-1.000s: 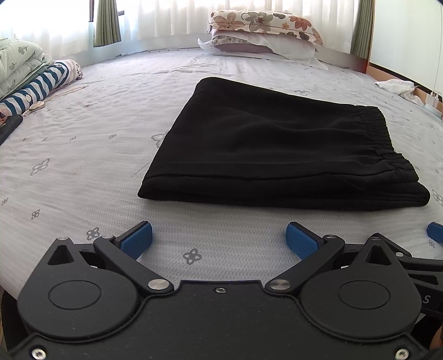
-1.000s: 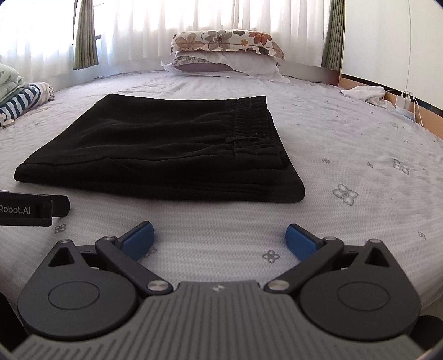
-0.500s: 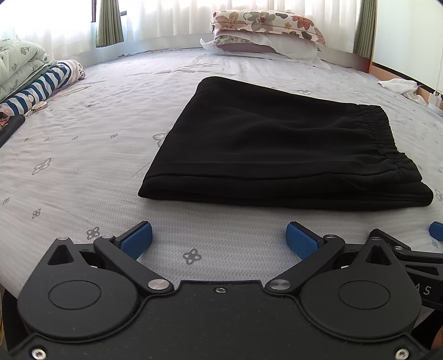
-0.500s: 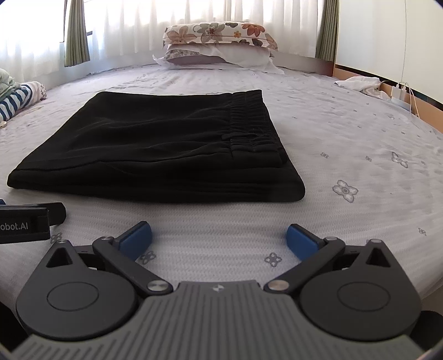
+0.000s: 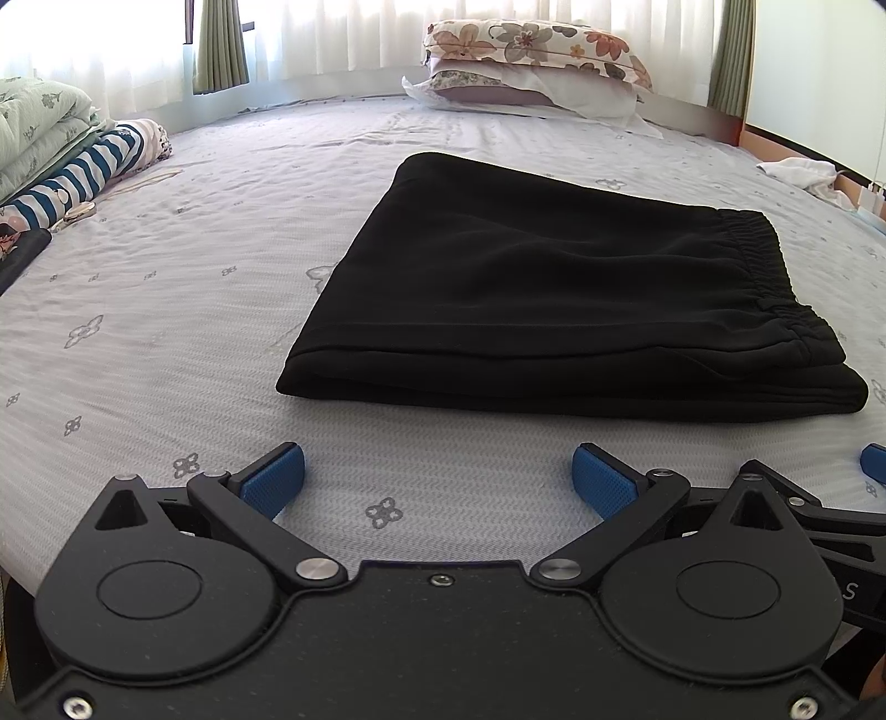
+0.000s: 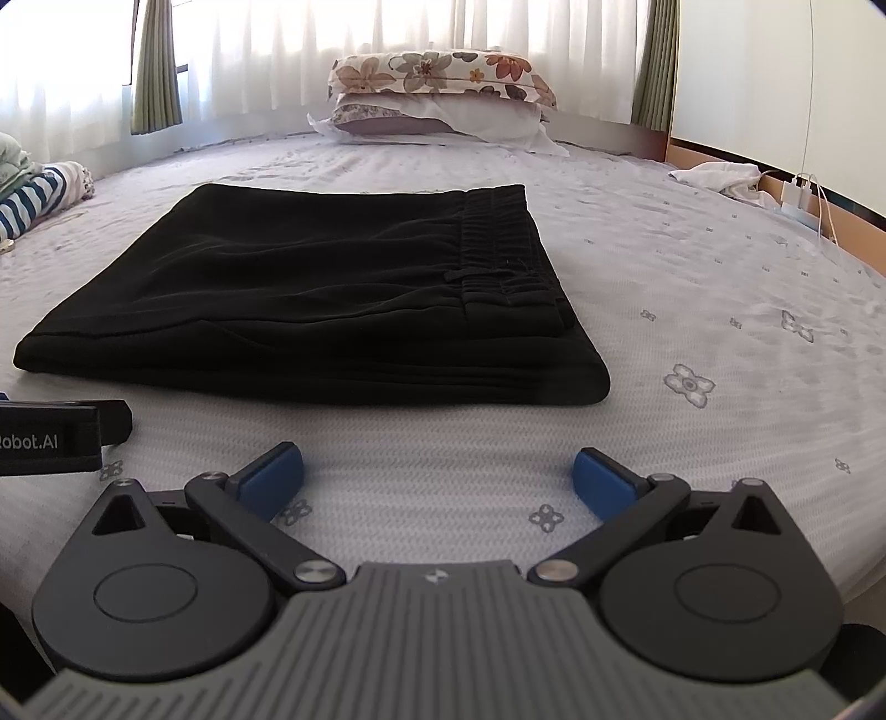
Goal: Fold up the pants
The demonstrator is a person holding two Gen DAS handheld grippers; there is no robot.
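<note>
Pants (image 5: 559, 299) lie folded into a flat black rectangle mid-bed, elastic waistband (image 6: 498, 243) on the right side, layered edges facing both cameras. Left gripper (image 5: 437, 479) spread wide, empty, hovering over the bed sheet (image 5: 166, 310) just short of the near edge of the fabric. Right gripper (image 6: 437, 476) likewise spread and empty, off the near-right corner. Nothing between either tool and the garment. Around: stacked floral pillows (image 5: 531, 66) at the far end, striped and green bedding (image 5: 72, 160) far left, white cloth (image 6: 714, 177) and charger with cable (image 6: 803, 194) far right. Curtains (image 6: 387, 50) behind.
</note>
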